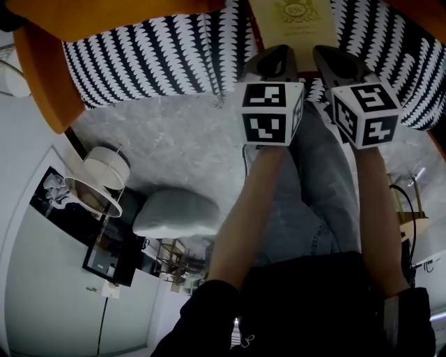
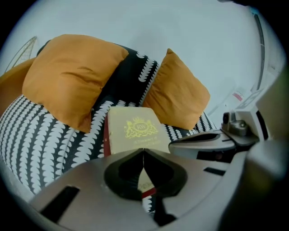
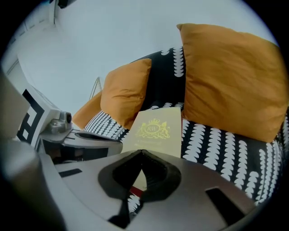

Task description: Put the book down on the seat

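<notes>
Currently the book [image 1: 295,19] lies flat on the seat [image 1: 146,56], cover up, with a gold crest on cream board and a red spine along one edge. The seat is upholstered in black with rows of white leaf-shaped marks.

Left gripper [image 2: 143,150]: jaws clenched tip to tip, nothing between them. Right gripper [image 3: 142,153]: likewise clenched and empty. Both sets of tips sit over the book's near edge. Whether they touch it cannot be told.

Room, from the head view: grey marbled floor [image 1: 181,146], a white lamp shade [image 1: 97,183] at the left, and a pale grey cushion-like lump [image 1: 175,213] on the floor near it. The person's denim-clad legs [image 1: 327,188] and dark sleeves [image 1: 209,314] fill the lower half.

Differences between views:
- The head view cuts the book off at the top edge and shows only a slice of one orange cushion [image 1: 42,77].
- The left gripper view shows the whole cover and two orange cushions, a large one [image 2: 72,76] and a smaller one [image 2: 178,92], propped behind the book. The book's far corners are just beside them.
- The right gripper view adds the plain white wall [image 3: 113,40] behind the seat and the black patterned backrest [image 3: 165,76] between the cushions.
- Each gripper view catches the other gripper just beside it.
</notes>
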